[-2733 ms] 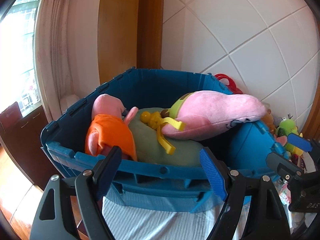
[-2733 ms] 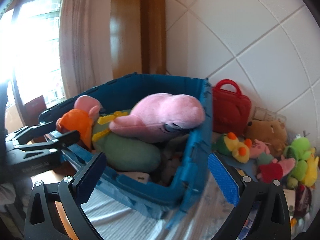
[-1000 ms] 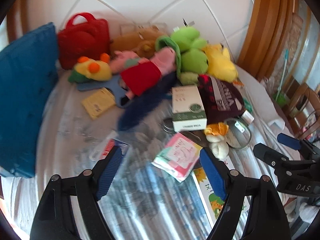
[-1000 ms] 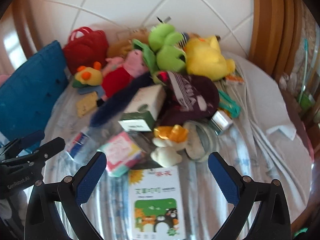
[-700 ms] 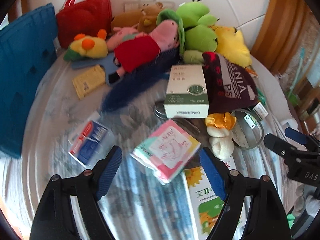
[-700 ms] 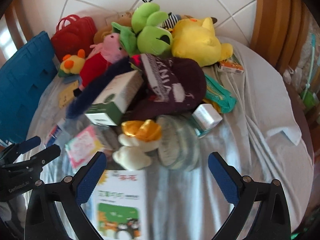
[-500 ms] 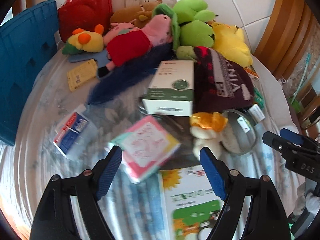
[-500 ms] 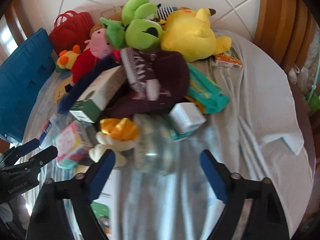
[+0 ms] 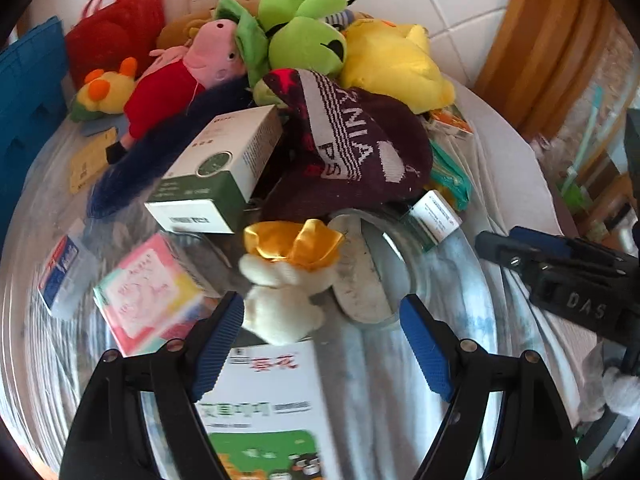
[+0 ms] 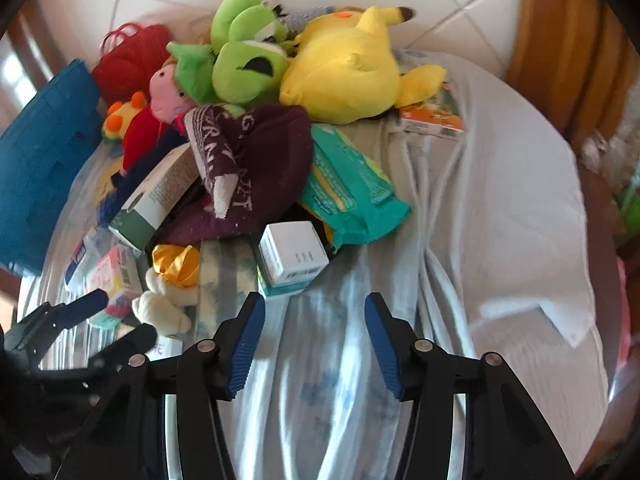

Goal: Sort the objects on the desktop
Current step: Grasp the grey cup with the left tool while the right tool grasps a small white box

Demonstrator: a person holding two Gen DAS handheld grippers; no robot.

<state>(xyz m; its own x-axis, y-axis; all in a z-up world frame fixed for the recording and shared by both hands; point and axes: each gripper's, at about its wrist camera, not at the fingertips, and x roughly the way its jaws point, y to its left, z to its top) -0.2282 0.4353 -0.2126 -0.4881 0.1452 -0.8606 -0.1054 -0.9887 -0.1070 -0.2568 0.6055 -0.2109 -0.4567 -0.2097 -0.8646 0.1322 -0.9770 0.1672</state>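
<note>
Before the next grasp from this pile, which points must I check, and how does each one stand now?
1. Left tongs are open and empty: ok.
2. Small white plush with gold collar lies just ahead of the left tongs, with nothing on top of it: ok.
3. Right tongs hold nothing: ok; the jaws are closing over bare cloth.
4. Small white box ahead of the right tongs is uncovered: ok.
5. Glass jar touches the white plush and may shift: not ok.
6. Blue crate has room left: cannot tell, its inside is out of view.
</note>
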